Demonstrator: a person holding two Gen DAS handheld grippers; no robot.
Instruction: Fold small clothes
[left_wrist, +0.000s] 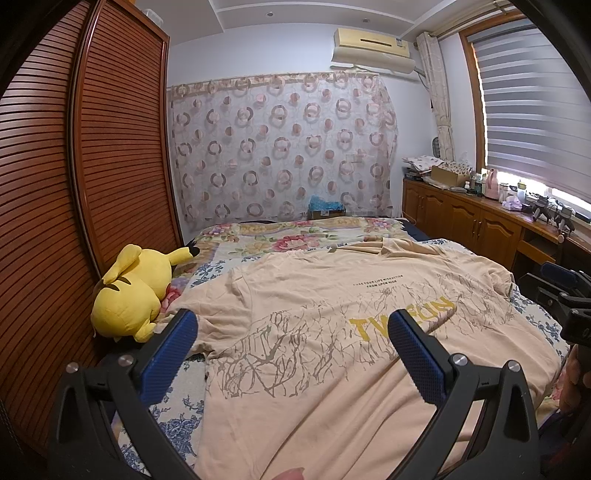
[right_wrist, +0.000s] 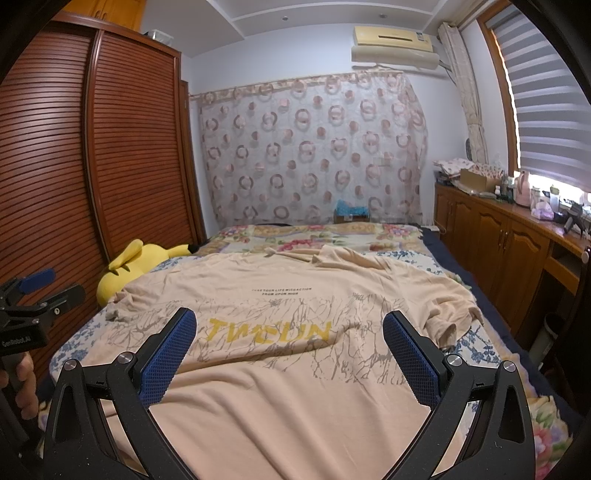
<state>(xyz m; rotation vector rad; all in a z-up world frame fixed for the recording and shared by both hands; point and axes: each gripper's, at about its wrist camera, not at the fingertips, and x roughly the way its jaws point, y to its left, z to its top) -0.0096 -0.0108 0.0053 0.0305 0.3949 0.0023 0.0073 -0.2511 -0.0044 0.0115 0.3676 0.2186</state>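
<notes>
2 claws hang above a peach T-shirt spread print-up on the bed, hem nearest the cameras, collar toward the far wall. The left claw has its blue pads spread wide with nothing between them, and the right claw is likewise gaping and empty.

Judging from the flat, unfolded shirt, folding has not started. To do the 1st fold well, each claw should probably pinch a single hem corner or sleeve edge, catching only shirt fabric and not the floral bedspread beneath, then lift both sides evenly so the crease runs straight.

The right wrist view shows the right sleeve bunched and rumpled, which likely needs smoothing 1st; it also shows the full yellow lettering. The left wrist view shows the whole yellow plush toy lying just beside the shirt's left sleeve, near the wardrobe, close enough to obstruct a fold.
</notes>
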